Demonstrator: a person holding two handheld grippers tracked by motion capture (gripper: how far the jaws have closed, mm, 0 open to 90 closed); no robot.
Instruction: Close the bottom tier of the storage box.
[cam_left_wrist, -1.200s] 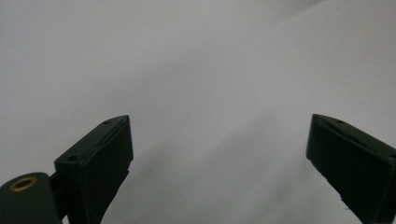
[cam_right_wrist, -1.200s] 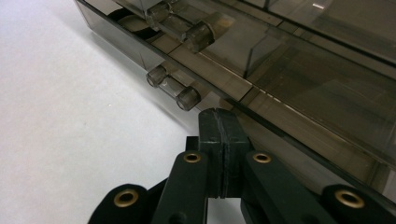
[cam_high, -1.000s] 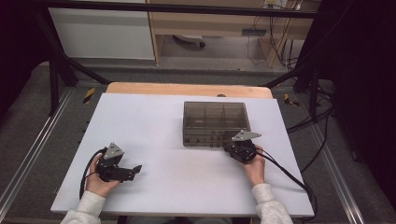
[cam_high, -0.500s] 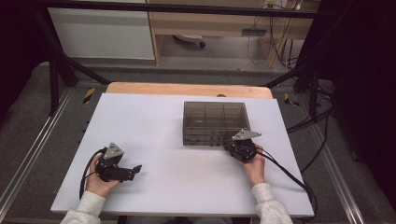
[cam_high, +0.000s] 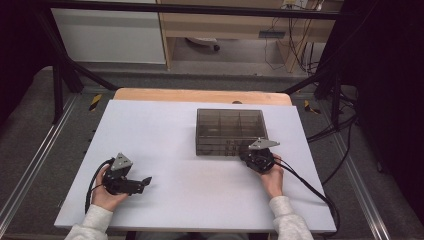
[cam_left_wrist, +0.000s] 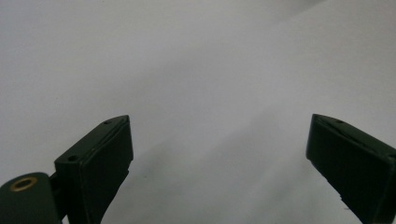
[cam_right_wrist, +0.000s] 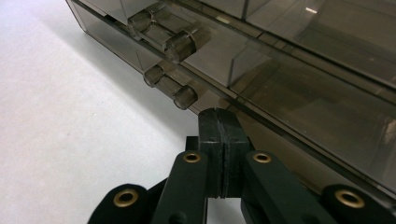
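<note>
My work piece is a smoky, translucent compartment box with inner dividers, lying flat and lid closed at the right rear of the white table. Two cylindrical latch knobs protrude from its near wall.

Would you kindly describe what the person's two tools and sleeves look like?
Both the left tool and the right tool are black, each topped by a grey three-cornered plate, with brass-coloured rivets at the jaw links and a black trailing cable. The sleeves are whitish.
</note>
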